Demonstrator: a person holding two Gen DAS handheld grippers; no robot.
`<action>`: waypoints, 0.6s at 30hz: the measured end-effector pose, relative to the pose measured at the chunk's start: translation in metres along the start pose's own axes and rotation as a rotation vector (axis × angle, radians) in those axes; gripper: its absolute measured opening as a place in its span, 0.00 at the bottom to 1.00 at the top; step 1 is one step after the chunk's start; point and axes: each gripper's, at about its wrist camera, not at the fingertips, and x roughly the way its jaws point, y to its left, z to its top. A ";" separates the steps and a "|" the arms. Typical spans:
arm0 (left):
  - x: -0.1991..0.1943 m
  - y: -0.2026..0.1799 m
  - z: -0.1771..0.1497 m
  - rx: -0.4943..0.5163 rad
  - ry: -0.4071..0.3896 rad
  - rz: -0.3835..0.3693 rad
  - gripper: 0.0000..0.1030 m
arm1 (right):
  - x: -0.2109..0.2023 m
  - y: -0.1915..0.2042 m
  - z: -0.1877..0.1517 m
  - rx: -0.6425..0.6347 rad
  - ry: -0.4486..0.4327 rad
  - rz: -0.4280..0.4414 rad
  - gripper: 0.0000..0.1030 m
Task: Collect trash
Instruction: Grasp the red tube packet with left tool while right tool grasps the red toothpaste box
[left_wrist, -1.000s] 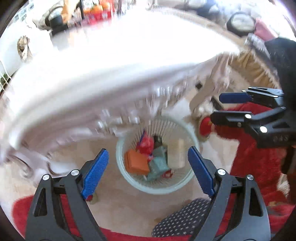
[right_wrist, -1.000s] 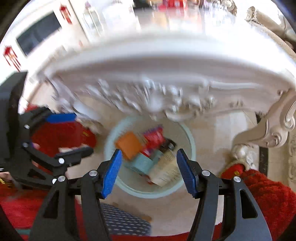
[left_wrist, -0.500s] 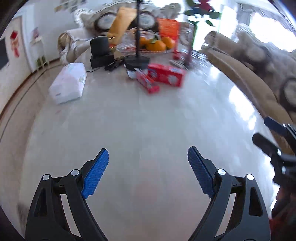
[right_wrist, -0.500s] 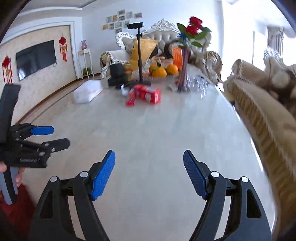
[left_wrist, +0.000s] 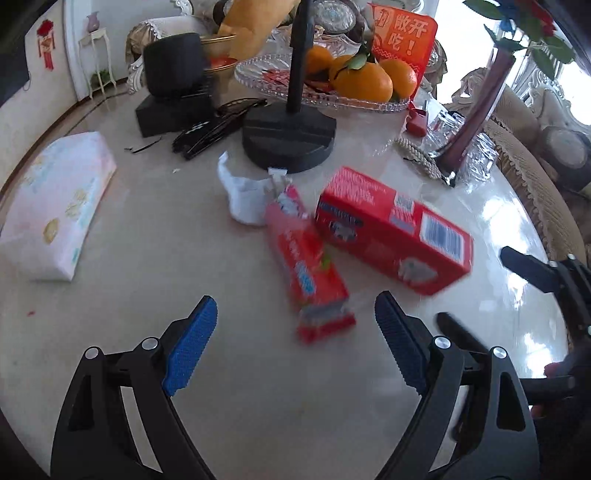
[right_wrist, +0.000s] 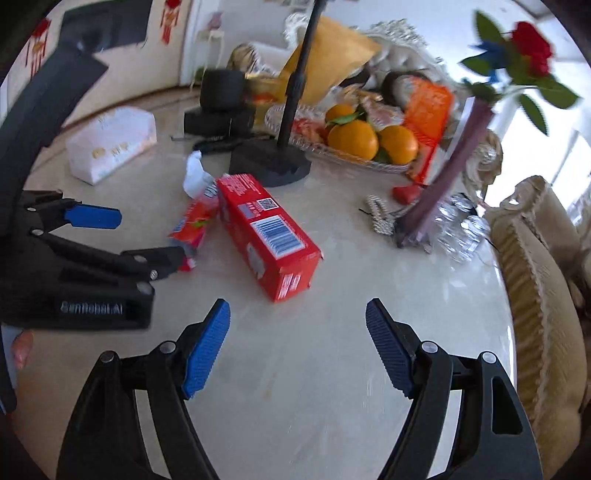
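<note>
On the marble table lie a red carton box (left_wrist: 395, 232) (right_wrist: 266, 236), a flat red snack wrapper (left_wrist: 306, 266) (right_wrist: 192, 225) and a crumpled white tissue (left_wrist: 245, 197) (right_wrist: 195, 175). My left gripper (left_wrist: 295, 339) is open and empty, just short of the wrapper's near end; it also shows at the left of the right wrist view (right_wrist: 147, 236). My right gripper (right_wrist: 297, 343) is open and empty, a little short of the red box; its fingers (left_wrist: 528, 269) show at the right of the left wrist view.
A tissue pack (left_wrist: 55, 206) lies at the left. A black stand base (left_wrist: 290, 142), a glass fruit tray with oranges (left_wrist: 364, 79), a black speaker (left_wrist: 173, 70), a vase with a rose (right_wrist: 443, 177) and a sofa edge (right_wrist: 535, 277) surround the trash.
Both grippers rose from over the floor basket of trash to the table top, then moved forward along it. The red box, wrapper and tissue are now close in front.
</note>
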 end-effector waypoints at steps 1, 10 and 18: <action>0.004 -0.001 0.004 0.001 -0.003 0.005 0.83 | 0.006 0.000 0.003 -0.012 0.011 0.007 0.70; 0.024 0.009 0.022 -0.001 0.003 0.047 0.83 | 0.048 -0.004 0.028 -0.095 0.029 0.030 0.70; 0.027 0.016 0.026 0.058 -0.031 0.056 0.62 | 0.067 -0.001 0.037 -0.100 0.010 0.077 0.70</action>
